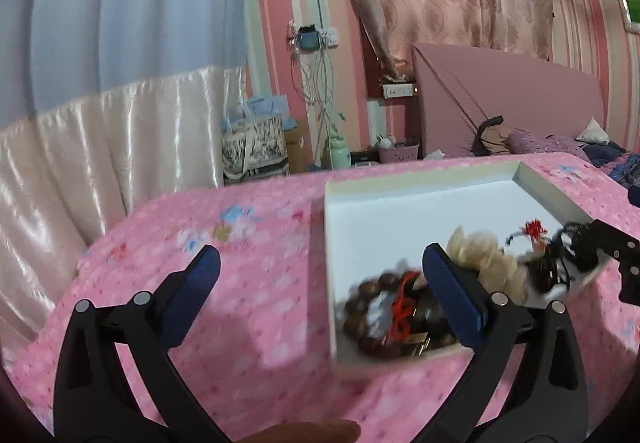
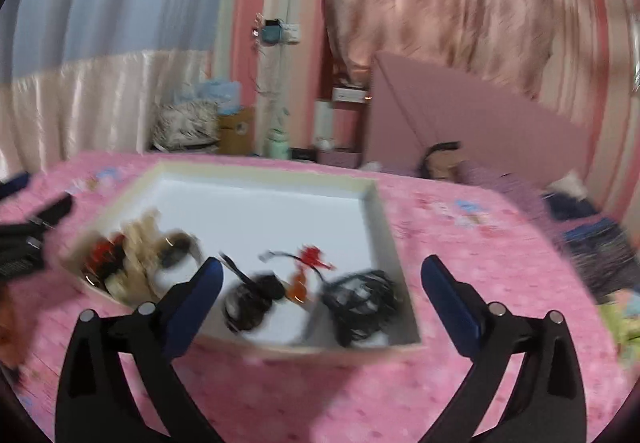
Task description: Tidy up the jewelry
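A shallow white box [image 1: 400, 211] lies on a table with a pink floral cloth [image 1: 240, 283]. In it lie a brown bead bracelet with red thread [image 1: 380, 307], a cream shell-like bracelet [image 1: 488, 255], and black cord pieces with a red ornament [image 1: 552, 251]. My left gripper [image 1: 320, 275] is open and empty above the box's left edge. In the right wrist view the box [image 2: 280, 203] holds the cream bracelet [image 2: 140, 251], a black bead piece [image 2: 252, 299], a red-orange ornament [image 2: 308, 267] and a black cord bundle [image 2: 360, 303]. My right gripper [image 2: 322, 283] is open and empty over the box's near side.
A bed with a pink headboard [image 1: 500, 103] stands behind the table on the right. Bags and boxes [image 1: 256, 139] sit on the floor at the wall. A satin curtain [image 1: 80, 147] hangs on the left. The left gripper shows at the left edge of the right wrist view [image 2: 28, 239].
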